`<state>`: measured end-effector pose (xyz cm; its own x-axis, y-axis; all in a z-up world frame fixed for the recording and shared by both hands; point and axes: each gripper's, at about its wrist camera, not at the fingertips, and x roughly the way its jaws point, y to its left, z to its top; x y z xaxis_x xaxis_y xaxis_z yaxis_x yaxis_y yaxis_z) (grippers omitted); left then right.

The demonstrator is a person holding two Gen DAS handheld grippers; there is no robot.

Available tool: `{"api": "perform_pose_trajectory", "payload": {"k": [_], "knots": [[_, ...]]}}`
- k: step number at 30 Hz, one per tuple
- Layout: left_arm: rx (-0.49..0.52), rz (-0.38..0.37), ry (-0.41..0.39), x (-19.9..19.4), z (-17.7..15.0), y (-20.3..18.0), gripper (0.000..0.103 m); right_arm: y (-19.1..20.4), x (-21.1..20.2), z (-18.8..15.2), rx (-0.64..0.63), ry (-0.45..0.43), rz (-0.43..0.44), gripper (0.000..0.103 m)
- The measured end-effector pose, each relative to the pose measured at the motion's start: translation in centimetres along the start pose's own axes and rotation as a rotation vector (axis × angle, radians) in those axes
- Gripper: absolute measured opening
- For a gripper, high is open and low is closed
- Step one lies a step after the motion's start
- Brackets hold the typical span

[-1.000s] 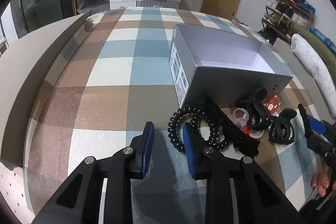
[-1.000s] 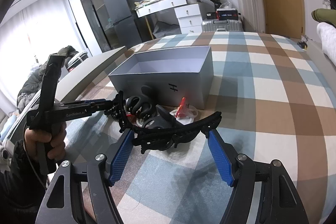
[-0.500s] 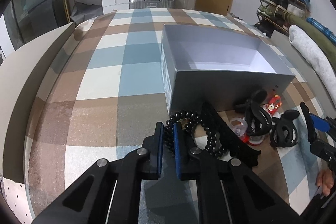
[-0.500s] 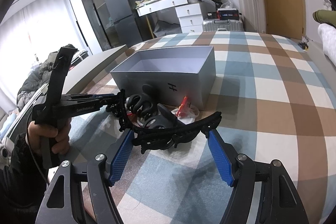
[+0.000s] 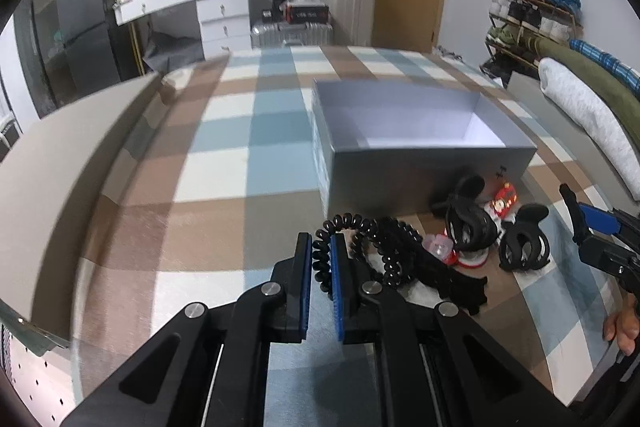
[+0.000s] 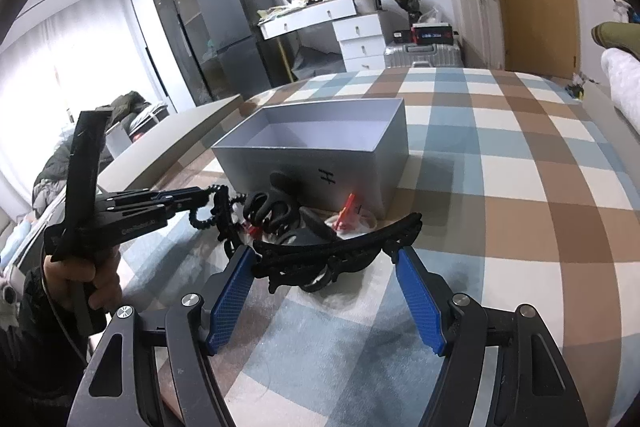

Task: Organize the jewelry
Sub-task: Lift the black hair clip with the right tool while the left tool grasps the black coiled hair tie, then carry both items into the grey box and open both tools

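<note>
A black spiral hair tie [image 5: 362, 233] lies on the checked bedspread, and my left gripper [image 5: 320, 255] is shut on its left loop. The right wrist view shows that gripper [image 6: 202, 198] from the side with the hair tie [image 6: 208, 217] hanging at its tips. The open grey box [image 5: 420, 163] stands just behind it. My right gripper [image 6: 326, 267] is open and holds nothing. A long black hair clip [image 6: 340, 247] lies across the bed just past its fingertips. Black claw clips [image 5: 522, 245] and a red clip [image 5: 506, 195] lie before the box [image 6: 320, 163].
A grey headboard ledge [image 5: 72, 155] runs along the left of the bed. Rolled blankets [image 5: 580, 107] line the right edge. A hand [image 6: 100, 279] grips the left tool's handle. A desk with drawers [image 5: 216, 11], suitcases and a shoe rack [image 5: 528, 11] stand beyond the bed.
My left jaws have closed from apart onto the spiral hair tie's loop, and that gripper has tipped up a little. The right gripper has kept still and open.
</note>
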<state>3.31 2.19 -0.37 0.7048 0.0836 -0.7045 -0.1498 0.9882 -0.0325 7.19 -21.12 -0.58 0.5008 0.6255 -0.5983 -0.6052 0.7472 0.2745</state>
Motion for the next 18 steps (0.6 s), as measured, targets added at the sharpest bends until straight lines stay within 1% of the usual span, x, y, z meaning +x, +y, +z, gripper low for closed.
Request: {"api": "perform_pose_trajectory", "payload": {"k": [6,11,14,18], "knots": [[-0.022,0.012,-0.046,-0.8,0.6,0.8,0.004,-0.1,-0.2,0.2,0.004,-0.018,0.006,0.072],[-0.05,0.047,-0.111,-2.0,1.2,1.7,0.004,-0.1,-0.3,0.3,0.003,-0.027,0.012,0.072],[-0.053,0.045,-0.138,-2.8,1.4,1.8,0.004,0.0,-0.3,0.3,0.006,-0.028,0.012,0.072],[-0.081,0.004,-0.16,-3.2,1.9,2.1,0.004,0.1,-0.3,0.4,0.005,-0.035,0.012,0.072]]}}
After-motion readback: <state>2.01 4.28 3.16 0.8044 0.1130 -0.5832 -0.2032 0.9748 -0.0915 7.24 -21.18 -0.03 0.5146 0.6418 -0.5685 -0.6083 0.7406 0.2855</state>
